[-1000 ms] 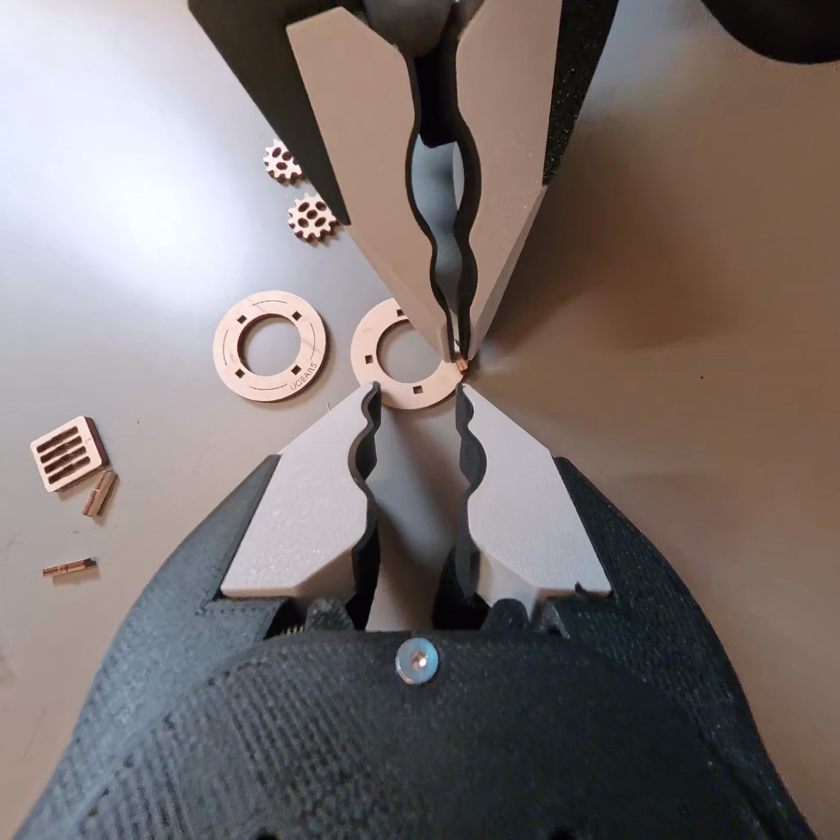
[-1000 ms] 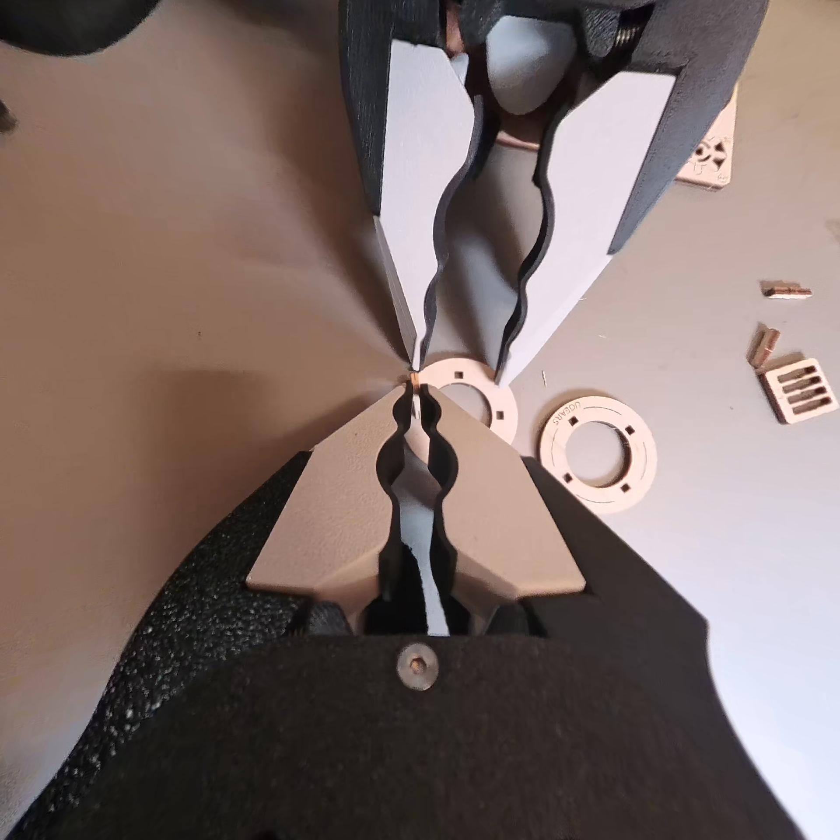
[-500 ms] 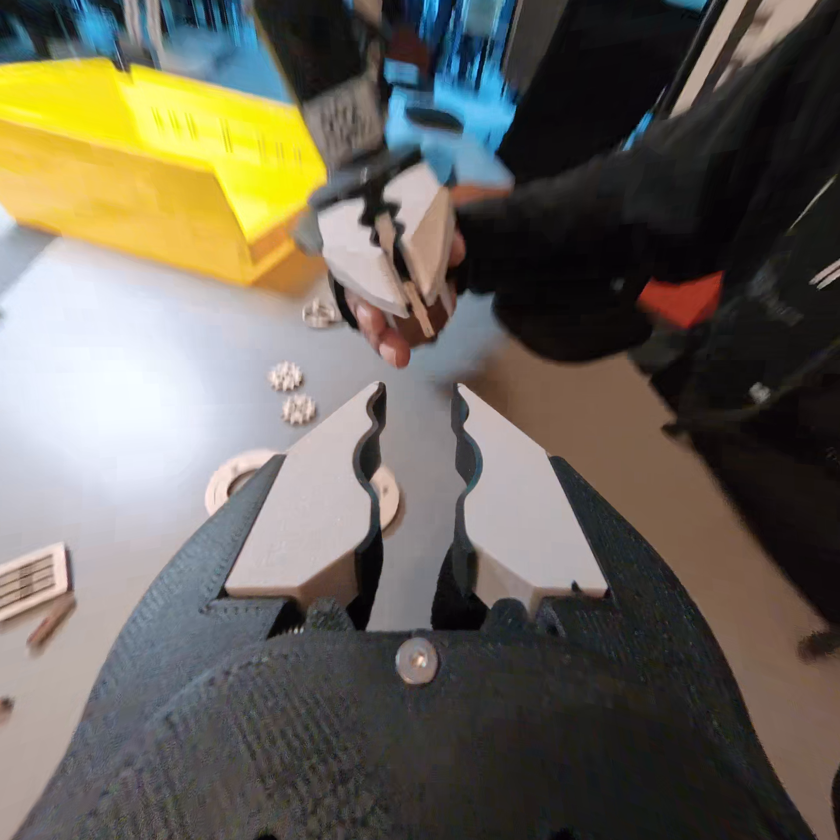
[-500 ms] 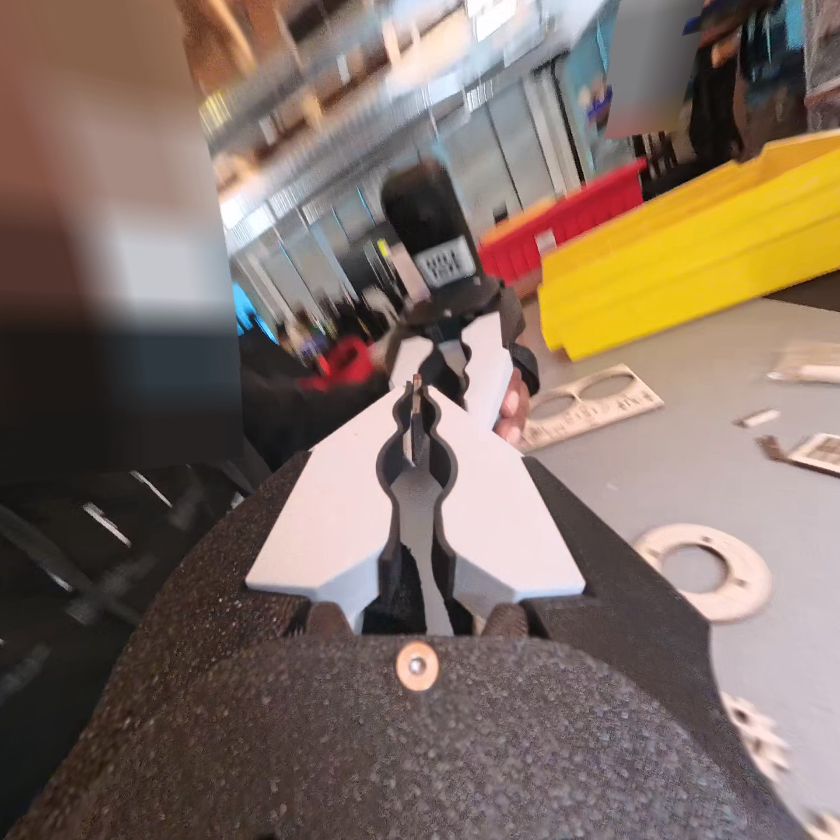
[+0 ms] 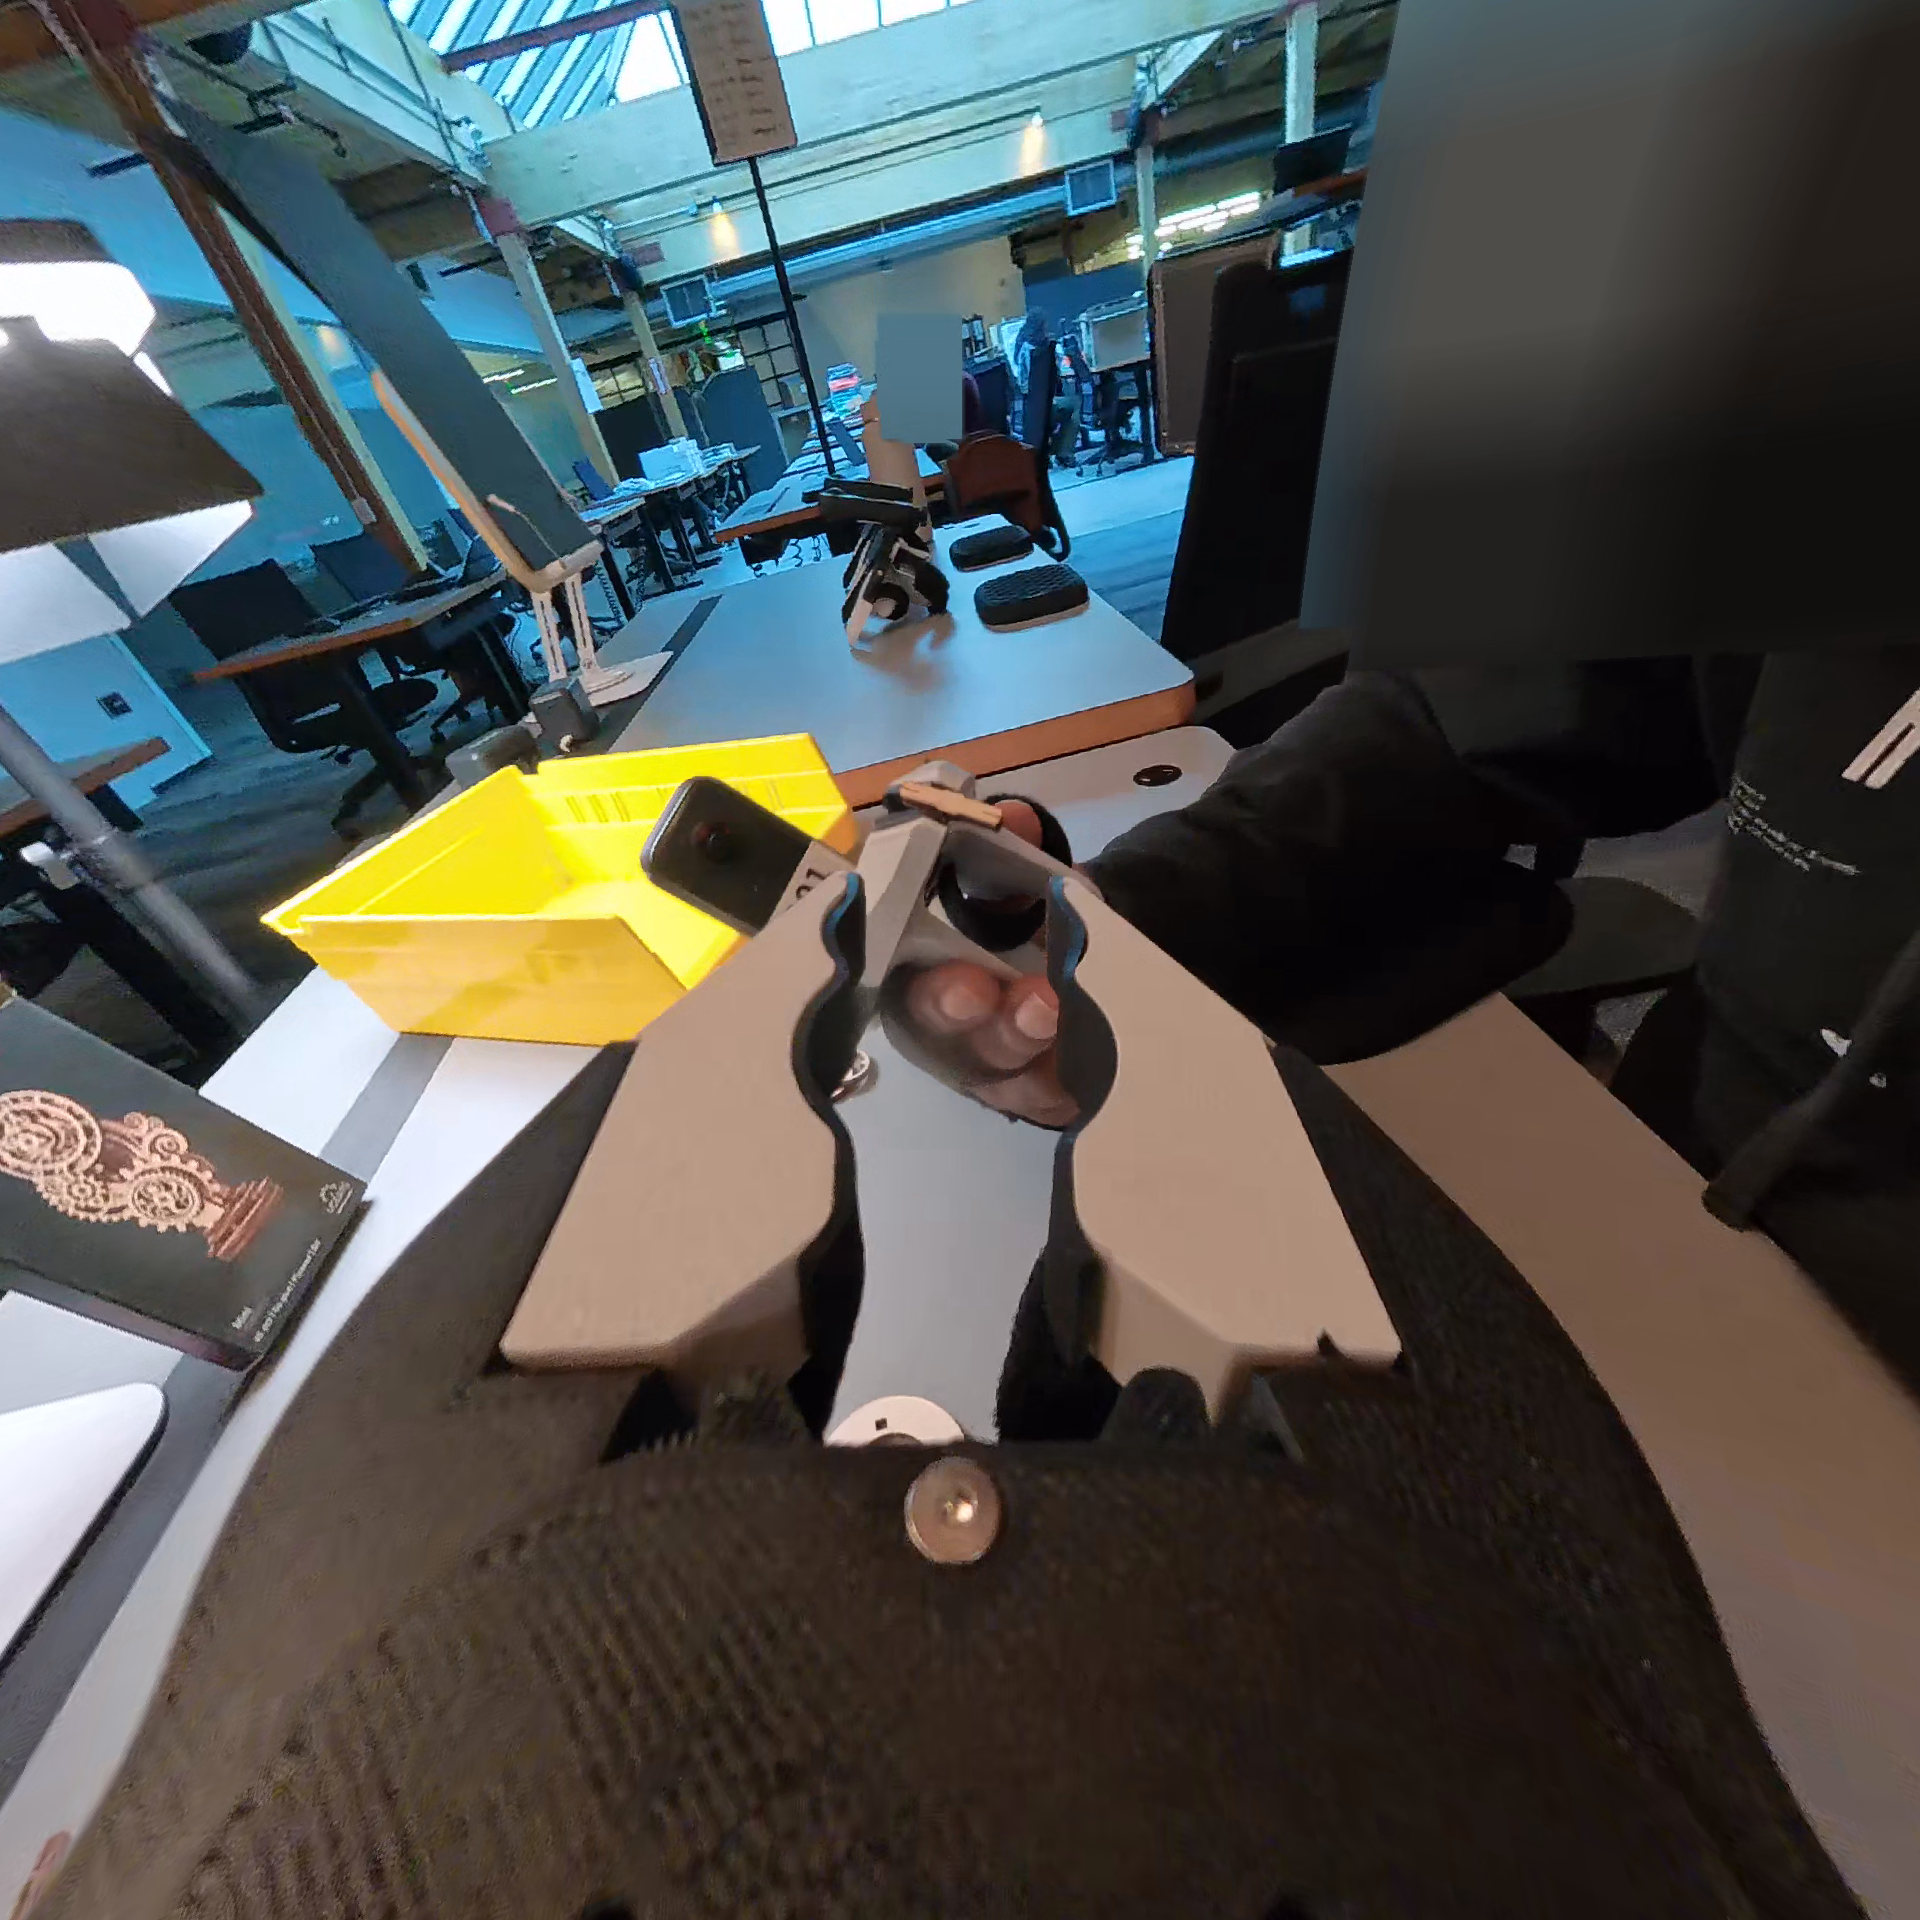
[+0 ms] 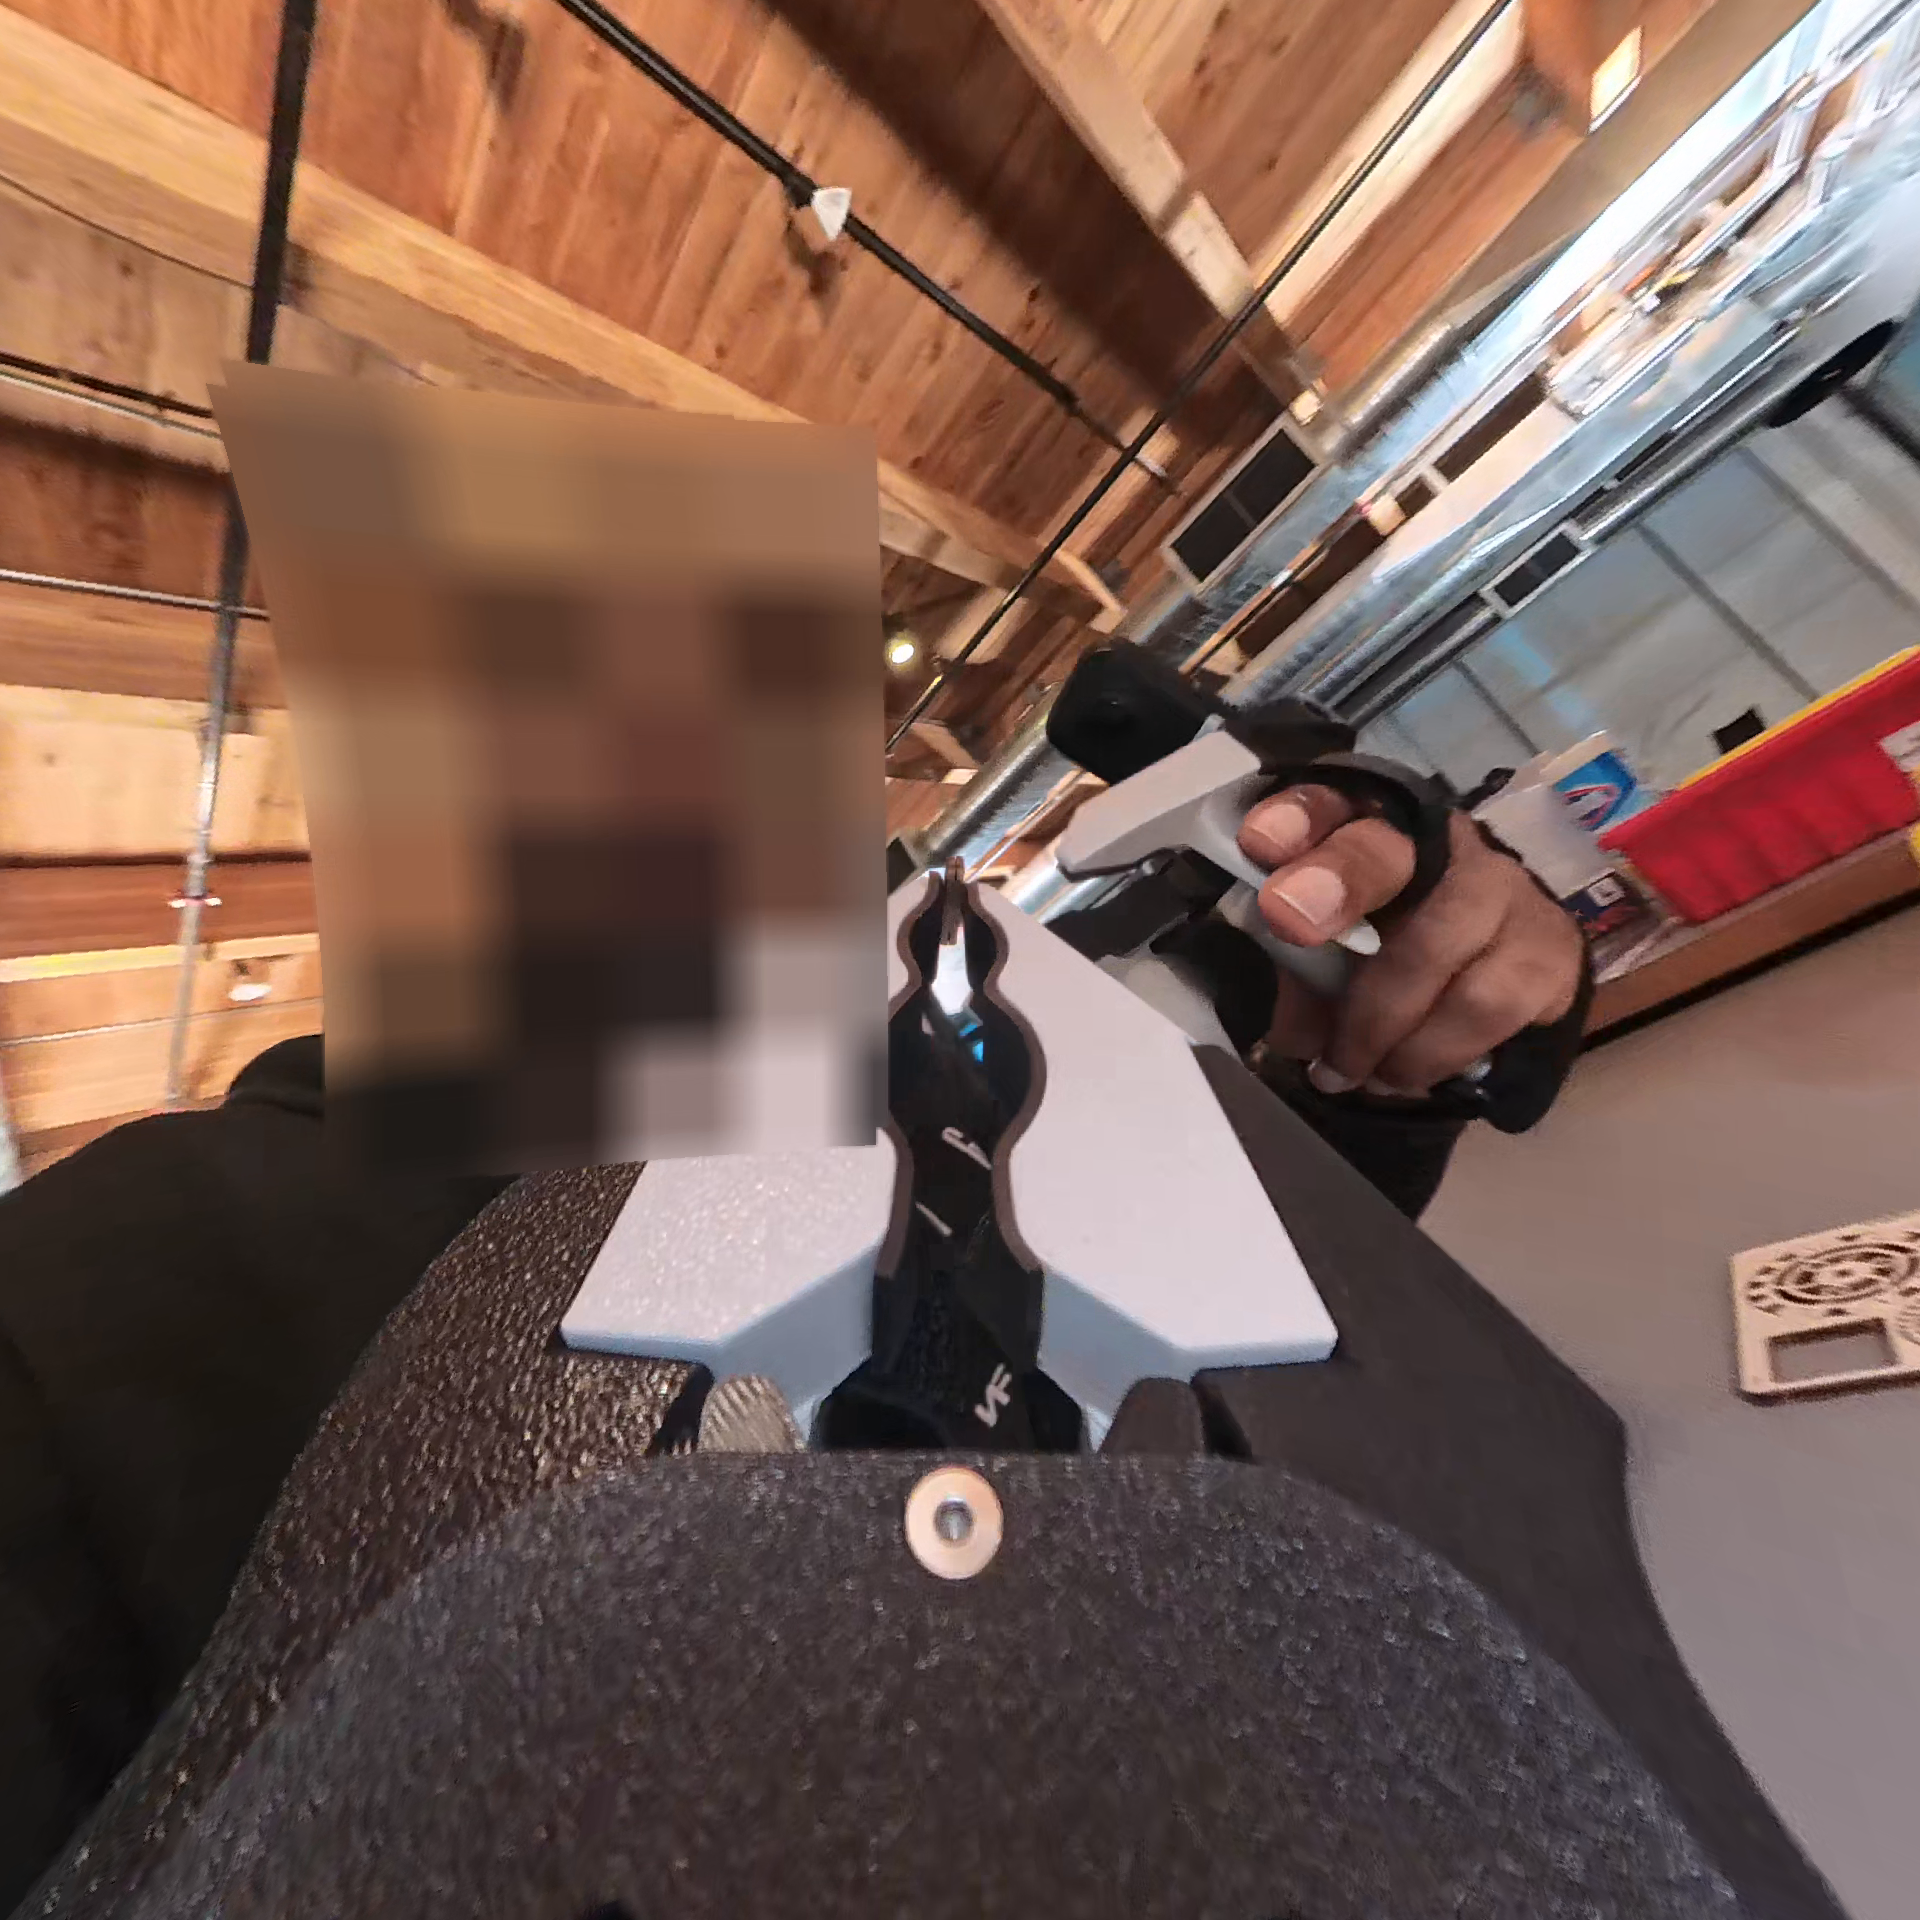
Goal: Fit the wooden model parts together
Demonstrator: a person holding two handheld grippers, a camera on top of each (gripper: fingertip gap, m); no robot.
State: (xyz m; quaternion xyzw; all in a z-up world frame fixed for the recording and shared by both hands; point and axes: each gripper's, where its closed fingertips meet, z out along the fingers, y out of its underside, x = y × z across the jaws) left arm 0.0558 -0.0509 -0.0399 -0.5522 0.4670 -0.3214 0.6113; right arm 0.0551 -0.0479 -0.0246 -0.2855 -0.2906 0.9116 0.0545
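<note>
— Where was the peg?

— I had the wooden pin (image 5: 949, 806) pinched in the right gripper (image 6: 951, 902), lifted right of the yellow bin (image 5: 540, 914); left gripper (image 5: 951, 940) gaped empty.

— Risk?

— Such a tip-hold could've let it twist or drop.

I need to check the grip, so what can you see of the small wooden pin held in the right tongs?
The wooden pin is a short, pale, thin stick of light wood, with a notch near one end. It is pinched at the very tips of the right tongs, which are shut on it. It is held in the air, clear of the grey table, and both ends stick out sideways past the tips. In the right wrist view it shows only as a dark sliver.
</note>
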